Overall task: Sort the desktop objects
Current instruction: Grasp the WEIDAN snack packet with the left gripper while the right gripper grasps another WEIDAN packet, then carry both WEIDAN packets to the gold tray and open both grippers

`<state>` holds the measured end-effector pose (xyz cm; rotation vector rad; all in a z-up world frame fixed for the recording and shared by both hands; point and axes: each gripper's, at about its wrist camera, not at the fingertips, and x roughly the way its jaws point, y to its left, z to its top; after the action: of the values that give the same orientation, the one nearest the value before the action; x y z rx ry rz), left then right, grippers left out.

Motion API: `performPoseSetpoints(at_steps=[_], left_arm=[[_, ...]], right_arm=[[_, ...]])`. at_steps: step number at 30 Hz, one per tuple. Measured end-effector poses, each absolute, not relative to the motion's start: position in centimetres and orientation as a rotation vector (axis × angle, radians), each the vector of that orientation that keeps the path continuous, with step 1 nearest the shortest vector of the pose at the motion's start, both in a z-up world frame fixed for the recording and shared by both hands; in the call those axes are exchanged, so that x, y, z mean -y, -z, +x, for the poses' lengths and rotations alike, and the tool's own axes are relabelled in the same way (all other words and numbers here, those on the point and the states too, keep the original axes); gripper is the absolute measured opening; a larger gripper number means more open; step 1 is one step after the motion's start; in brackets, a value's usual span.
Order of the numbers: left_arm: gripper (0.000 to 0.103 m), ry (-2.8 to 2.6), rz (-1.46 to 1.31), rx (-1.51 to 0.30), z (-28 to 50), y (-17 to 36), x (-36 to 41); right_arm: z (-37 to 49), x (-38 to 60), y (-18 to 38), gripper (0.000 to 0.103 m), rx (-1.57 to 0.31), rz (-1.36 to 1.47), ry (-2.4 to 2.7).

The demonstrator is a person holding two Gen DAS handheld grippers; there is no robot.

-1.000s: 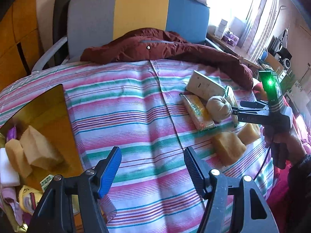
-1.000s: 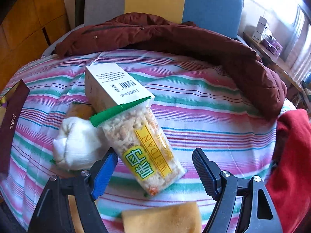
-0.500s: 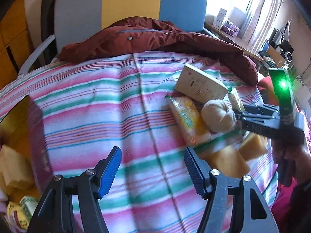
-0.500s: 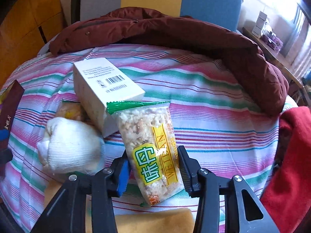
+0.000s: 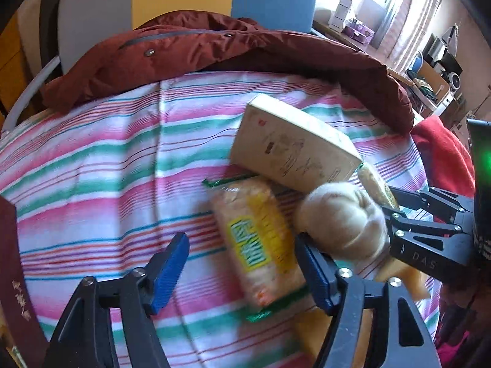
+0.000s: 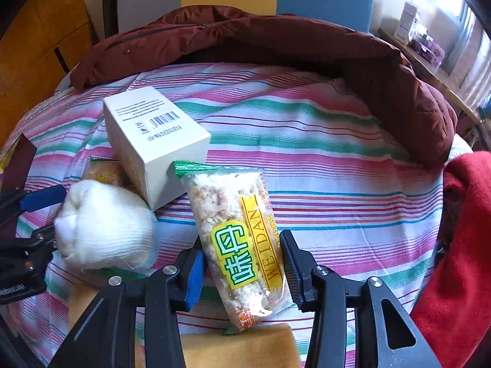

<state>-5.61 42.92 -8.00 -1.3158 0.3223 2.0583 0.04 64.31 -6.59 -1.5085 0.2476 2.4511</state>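
My right claw (image 6: 242, 266) is clamped on a snack pack (image 6: 236, 233), its blue pad pressing one long edge and the black pad the other. The pack is clear plastic with pale puffed pieces showing through, a yellow band down one side, a yellow-green label with large characters, and a green crimped seal at its far end. That far end touches a white box (image 6: 153, 141), which I'll use as my landmark: it lies on the striped cloth (image 6: 322, 165), a barcode on its upper face.

Just beside the box on the near left sits a white knitted ball (image 6: 104, 224). A yellow sponge (image 6: 239, 346) lies beyond the pack's near end, on the side away from the box.

My left claw (image 5: 242, 270) is opening, nothing pressed by its pads. A second snack pack (image 5: 260, 245), blurred, same yellow label and green ends, lies between its fingers, its far end tucked against the box (image 5: 291, 150). The ball (image 5: 340, 220) rests just right of that pack, near the box's near corner.

A brown jacket (image 6: 276, 46) lies across the cloth well behind the box.
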Motion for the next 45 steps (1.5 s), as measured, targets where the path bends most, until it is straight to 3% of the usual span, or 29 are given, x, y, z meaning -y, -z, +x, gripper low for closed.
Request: performPoseSetpoints(at_steps=[7,11,15,21,27,29,30,35,45], left_arm=[[0.077,-2.078,-1.316,-0.38,-5.8,9.0,-44.8],[0.074,-2.108,-1.292,-0.413,-5.9,9.3,-44.6],[0.058,-2.122,-1.261,-0.421,-5.7,9.4,-43.6],[0.051,-2.113,-1.233,-0.489,-5.2,9.2,-43.0],[0.049,-2.126,-1.225,-0.5,-4.6,9.1,-42.2],[0.048,-2.129,-1.225,-0.499,-4.4,9.1,-41.9],[0.048,-2.13,-1.224,-0.497,-4.4,9.0,-41.8],[0.048,-2.124,-1.232,-0.417,-3.9,8.6,-40.3],[0.048,-2.225,-1.107,-0.253,-1.9,3.2,-35.1]], right_arm=[[0.3,-65.5,6.4,0.049,-0.337,-1.49,-2.449],[0.4,-66.1,6.3,0.062,-0.376,-1.475,-2.457],[0.6,-66.7,6.3,0.067,-0.409,-1.459,-2.463],[0.4,-67.0,7.2,0.067,-0.431,-1.487,-2.446],[-0.1,-65.4,7.7,0.065,-0.302,-1.53,-2.428],[-0.4,-65.1,7.8,0.059,-0.265,-1.531,-2.427],[-0.3,-65.0,7.7,0.049,-0.247,-1.526,-2.438],[-0.2,-65.7,7.3,0.048,-0.299,-1.506,-2.449],[1.7,-66.8,2.5,0.048,-0.472,-1.186,-2.61]])
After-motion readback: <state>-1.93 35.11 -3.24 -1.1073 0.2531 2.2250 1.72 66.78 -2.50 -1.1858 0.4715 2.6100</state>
